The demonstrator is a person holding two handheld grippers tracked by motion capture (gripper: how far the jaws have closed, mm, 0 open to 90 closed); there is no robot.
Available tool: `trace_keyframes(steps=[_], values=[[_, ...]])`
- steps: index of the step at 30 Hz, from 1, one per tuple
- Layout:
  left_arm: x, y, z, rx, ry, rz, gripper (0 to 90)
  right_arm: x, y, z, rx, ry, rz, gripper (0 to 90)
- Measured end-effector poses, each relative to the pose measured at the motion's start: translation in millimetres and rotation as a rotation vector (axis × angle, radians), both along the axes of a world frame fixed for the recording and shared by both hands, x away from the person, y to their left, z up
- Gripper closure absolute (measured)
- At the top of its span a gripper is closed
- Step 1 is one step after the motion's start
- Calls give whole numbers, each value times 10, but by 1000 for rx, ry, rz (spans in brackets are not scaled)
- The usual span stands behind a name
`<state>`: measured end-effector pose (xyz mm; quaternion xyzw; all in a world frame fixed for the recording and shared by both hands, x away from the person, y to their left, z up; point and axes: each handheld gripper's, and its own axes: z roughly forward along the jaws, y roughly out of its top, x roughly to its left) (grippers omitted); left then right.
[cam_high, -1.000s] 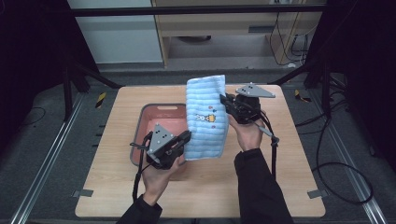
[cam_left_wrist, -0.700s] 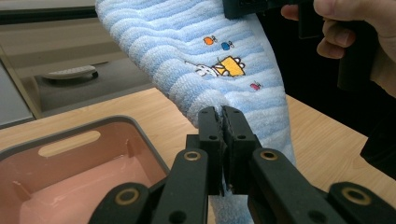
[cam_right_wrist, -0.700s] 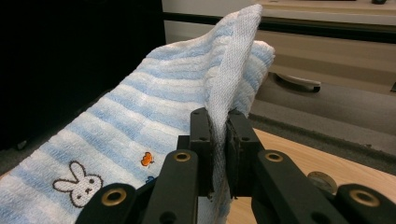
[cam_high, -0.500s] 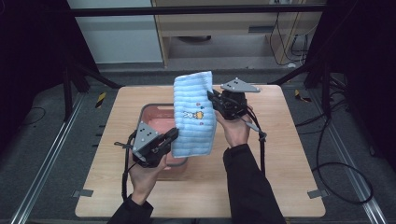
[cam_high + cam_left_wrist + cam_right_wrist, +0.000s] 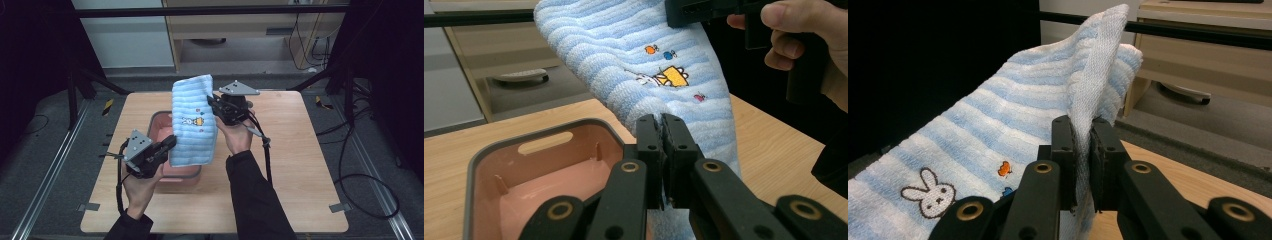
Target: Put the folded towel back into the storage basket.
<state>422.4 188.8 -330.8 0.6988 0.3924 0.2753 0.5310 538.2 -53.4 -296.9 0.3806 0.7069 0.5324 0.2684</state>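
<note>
A light blue striped towel point(image 5: 192, 120) with a small rabbit picture hangs upright over a pink plastic bin point(image 5: 159, 126) on the wooden table point(image 5: 295, 165). My right gripper point(image 5: 211, 103) is shut on the towel's upper right edge, and in the right gripper view the folded cloth point(image 5: 998, 120) rises out from between the jaws point(image 5: 1082, 127). My left gripper point(image 5: 170, 143) is shut on the towel's lower left edge. In the left gripper view the towel point(image 5: 674, 55) is pinched at the jaw tips point(image 5: 662, 124), with the bin's rim point(image 5: 489, 154) just below.
The bin's pink inside point(image 5: 549, 185) holds nothing that I can see. Bare table lies to the right point(image 5: 310, 140) and along the front. A wooden cabinet point(image 5: 240, 30) stands behind the table, with black frame posts point(image 5: 75, 80) at both sides. Cables point(image 5: 360, 175) trail at right.
Both grippers have carried the towel to the left, from beside the bin to above it. Both grips on the towel hold as before.
</note>
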Motion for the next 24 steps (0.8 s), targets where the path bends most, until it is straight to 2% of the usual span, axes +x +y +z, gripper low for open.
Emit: trace_keyframes(steps=[13,24], values=[[14,255,-40,6,17,44,870,92,305,-43,-6,8,30,828],[103,353,-172,26,55,65,870,196,463,-206,-21,33,36,828]])
